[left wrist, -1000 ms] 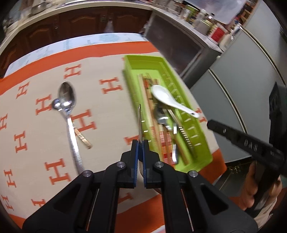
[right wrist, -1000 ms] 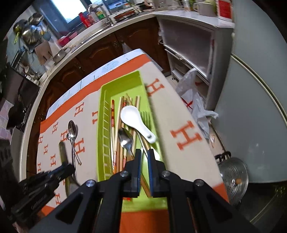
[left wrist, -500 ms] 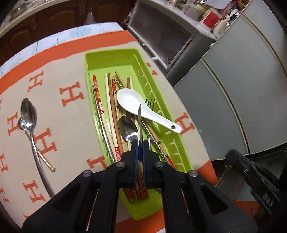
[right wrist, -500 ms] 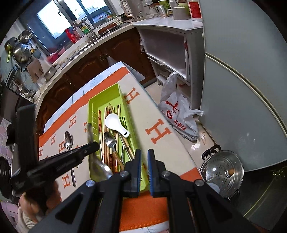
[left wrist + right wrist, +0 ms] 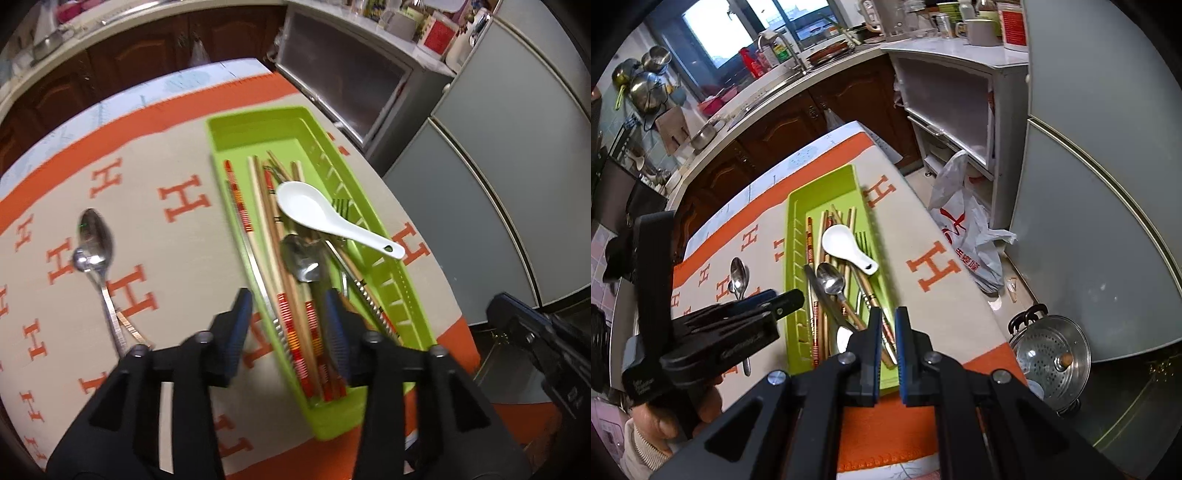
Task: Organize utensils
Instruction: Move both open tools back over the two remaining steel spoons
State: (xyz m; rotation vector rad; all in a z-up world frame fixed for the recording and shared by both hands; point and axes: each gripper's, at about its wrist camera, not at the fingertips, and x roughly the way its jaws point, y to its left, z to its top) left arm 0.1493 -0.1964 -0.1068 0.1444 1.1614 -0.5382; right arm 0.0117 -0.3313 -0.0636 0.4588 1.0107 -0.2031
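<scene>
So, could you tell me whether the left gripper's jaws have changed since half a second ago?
Yes. The left gripper was shut on a metal utensil; now its jaws stand apart above the green tray, and the utensil lies inside.

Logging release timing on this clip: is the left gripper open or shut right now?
Open. In the left wrist view the left gripper has its blue-padded fingers spread wide over the green tray, with nothing between them.

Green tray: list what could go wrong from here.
1. The white spoon lies with its handle over the green tray rim; a nudge may tip it out.
2. The two metal spoons on the cloth overlap, so the open left hand-held gripper might catch both.
</scene>
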